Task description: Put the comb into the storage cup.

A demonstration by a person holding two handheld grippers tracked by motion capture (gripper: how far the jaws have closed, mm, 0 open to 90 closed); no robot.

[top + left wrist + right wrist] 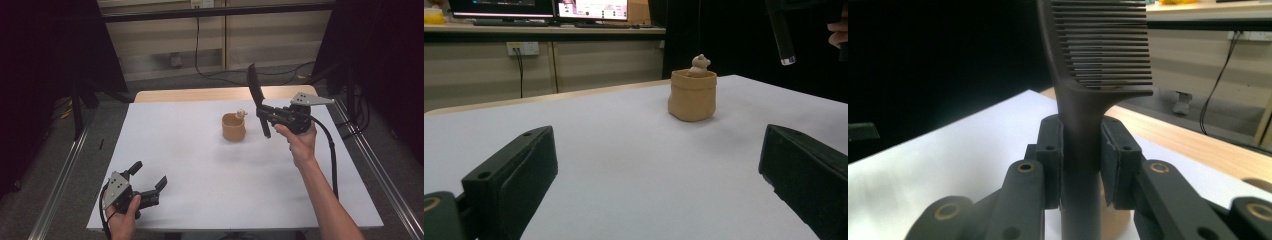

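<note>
A black comb (257, 96) stands nearly upright in the air, its handle clamped between the jaws of my right gripper (264, 112) just right of a tan cup (233, 127). In the right gripper view the comb (1098, 60) rises from between both pads, teeth pointing right. A small beige figure (241, 114) pokes out of the cup's top. My left gripper (149, 176) rests at the table's near left corner, open, with nothing between its fingers. From the left gripper view the cup (692, 94) with the figure (699, 65) sits ahead, and the comb's handle tip (783, 37) hangs at the upper right.
A white sheet (190, 165) covers the table, with a wooden edge (200, 94) showing at the far side. Metal rails (65, 170) run along both sides. A cable (331, 155) trails from the right gripper. Desks with monitors (539, 7) stand beyond.
</note>
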